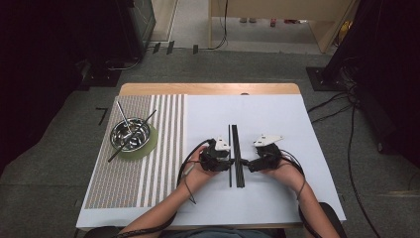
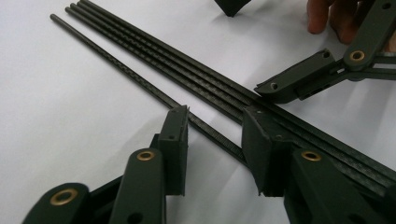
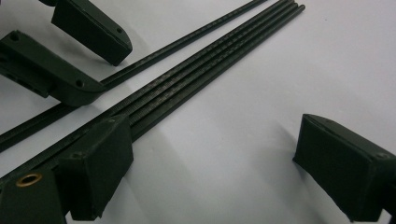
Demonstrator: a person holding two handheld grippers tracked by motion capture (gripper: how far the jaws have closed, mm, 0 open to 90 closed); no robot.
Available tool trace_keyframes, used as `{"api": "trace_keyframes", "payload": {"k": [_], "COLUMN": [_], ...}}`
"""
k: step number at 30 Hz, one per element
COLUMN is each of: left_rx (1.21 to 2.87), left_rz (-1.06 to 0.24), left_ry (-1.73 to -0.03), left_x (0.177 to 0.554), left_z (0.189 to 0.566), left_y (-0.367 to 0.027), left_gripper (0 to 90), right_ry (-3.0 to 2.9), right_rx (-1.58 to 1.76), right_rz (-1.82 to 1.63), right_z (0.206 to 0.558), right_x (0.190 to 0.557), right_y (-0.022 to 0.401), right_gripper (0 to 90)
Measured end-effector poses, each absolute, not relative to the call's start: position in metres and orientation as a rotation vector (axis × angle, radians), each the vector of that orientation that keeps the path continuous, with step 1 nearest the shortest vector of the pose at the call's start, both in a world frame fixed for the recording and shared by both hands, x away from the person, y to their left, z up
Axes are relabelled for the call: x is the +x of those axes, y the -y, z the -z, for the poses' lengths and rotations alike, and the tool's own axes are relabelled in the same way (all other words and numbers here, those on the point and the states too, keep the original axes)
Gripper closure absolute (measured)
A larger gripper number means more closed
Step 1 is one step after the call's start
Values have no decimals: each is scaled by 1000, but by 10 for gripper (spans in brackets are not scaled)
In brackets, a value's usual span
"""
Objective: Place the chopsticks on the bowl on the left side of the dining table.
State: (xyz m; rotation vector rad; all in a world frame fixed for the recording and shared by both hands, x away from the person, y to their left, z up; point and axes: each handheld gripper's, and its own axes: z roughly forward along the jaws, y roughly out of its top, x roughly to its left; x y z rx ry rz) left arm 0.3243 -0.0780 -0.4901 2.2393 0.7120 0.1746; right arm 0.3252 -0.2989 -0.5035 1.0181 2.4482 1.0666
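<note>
Black rods [image 1: 236,153], white sheet [image 1: 277,124], striped mat [image 1: 148,163], silver bowl [image 1: 131,134], green coaster [image 1: 148,147]

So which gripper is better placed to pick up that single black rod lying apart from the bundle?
Left. The left gripper already straddles the single rod; the right gripper sits by the bundle.

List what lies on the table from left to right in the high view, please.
Round shiny metal bowl on a green mat → left gripper → thin black carbon rods → right gripper.
</note>
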Motion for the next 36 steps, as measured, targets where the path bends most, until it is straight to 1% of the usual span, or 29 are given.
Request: {"api": "trace_keyframes", "payload": {"k": [3, 7, 14, 22, 30, 36], "left_rx": [2251, 2277, 2287, 2282, 2286, 2287], "left_rz": [-184, -230, -207, -174, -170, -160], "left_ry": [-711, -676, -691, -744, -779, -798], "left_x": [324, 323, 325, 330, 332, 332], "left_z": [489, 489, 487, 486, 484, 483], "left_y": [77, 77, 72, 65, 58, 53], "left_gripper": [677, 709, 724, 752, 782, 786], "right_ry": [-2448, -2448, -2447, -2447, -2446, -2447], "right_rx": [1019, 1020, 1019, 1019, 1019, 1022], "right_rz": [-1067, -1067, -1068, -1069, -1070, -1069], "right_z": [504, 504, 504, 504, 504, 504], "right_x": [325, 325, 325, 325, 325, 325], "right_y": [299, 299, 299, 299, 299, 299], "right_gripper": [109, 109, 109, 109, 109, 109]}}
